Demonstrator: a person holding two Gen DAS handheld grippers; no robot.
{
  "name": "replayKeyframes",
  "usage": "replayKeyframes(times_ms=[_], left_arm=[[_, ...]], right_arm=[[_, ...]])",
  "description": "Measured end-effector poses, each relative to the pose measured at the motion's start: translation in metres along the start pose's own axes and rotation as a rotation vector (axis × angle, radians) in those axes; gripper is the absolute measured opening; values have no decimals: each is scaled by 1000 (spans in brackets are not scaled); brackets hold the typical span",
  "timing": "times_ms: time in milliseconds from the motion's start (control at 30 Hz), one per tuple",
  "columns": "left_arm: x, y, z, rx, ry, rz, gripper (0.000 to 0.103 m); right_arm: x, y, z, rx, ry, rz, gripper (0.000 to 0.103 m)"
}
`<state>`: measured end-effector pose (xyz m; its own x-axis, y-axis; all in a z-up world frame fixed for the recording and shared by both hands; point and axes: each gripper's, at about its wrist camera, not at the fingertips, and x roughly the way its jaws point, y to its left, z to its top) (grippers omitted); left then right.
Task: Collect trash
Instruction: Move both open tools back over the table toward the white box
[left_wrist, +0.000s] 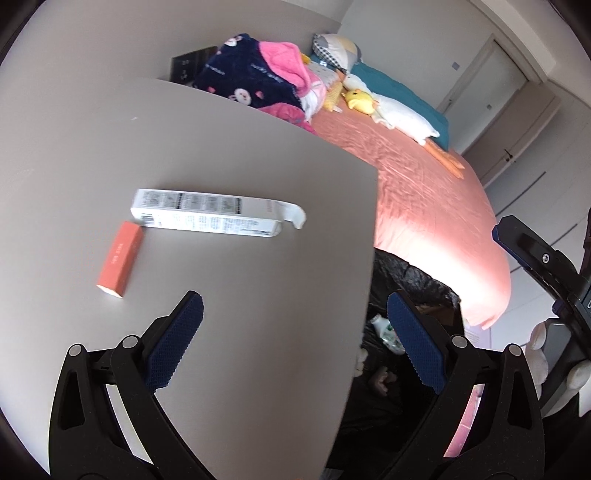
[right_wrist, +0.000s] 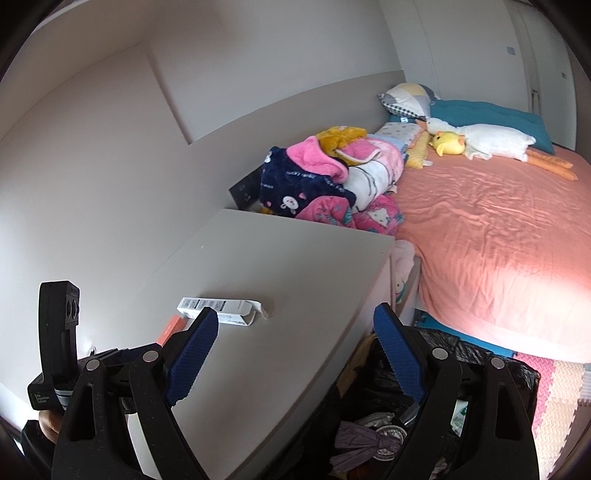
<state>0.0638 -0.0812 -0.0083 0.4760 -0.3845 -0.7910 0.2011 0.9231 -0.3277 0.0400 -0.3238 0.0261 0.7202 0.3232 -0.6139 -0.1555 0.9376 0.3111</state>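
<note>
Both claws gape apart, holding nothing: the left gripper (left_wrist: 295, 317) and right gripper (right_wrist: 295, 332) hover over the grey table (left_wrist: 240, 155). The white carton (left_wrist: 207, 216) touches the orange box (left_wrist: 120, 258); beside the table's edge sits the black trash bag (left_wrist: 417, 277), against the pink bed (left_wrist: 424, 192).

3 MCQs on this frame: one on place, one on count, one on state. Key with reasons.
1. Where is the bin?
A. on the bed
B. on the floor beside the table
C. on the table

2. How many boxes lie on the table?
A. one
B. two
C. four

3. How is the left gripper?
A. open, empty
B. shut on a box
C. shut on a bottle

Key: B, it sits below the table edge, by the bed; B, a white box and an orange box; A, its fingers stand apart with nothing between.
</note>
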Motion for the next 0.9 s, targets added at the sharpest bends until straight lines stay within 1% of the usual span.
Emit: replayKeyframes(times_ms=[333,467,733,767,833,900], left_arm=[[-6,43,-3,-61,-27,74,96],[-7,60,-3,-89,-28,92,96],[-2,89,-2,-110,-41,148,96],[0,91,-1,-111,-42,154,95],[3,95,0,-103,-46,171,88],[8,98,2,-94,-41,183,78]], right_arm=[[31,31,1,-68,43,33,86],[43,42,2,-90,59,43,86],[69,63,2,-143,85,67,86],[71,64,1,-150,86,70,86],[78,69,2,-168,95,77,86],[86,74,2,-181,108,82,86]])
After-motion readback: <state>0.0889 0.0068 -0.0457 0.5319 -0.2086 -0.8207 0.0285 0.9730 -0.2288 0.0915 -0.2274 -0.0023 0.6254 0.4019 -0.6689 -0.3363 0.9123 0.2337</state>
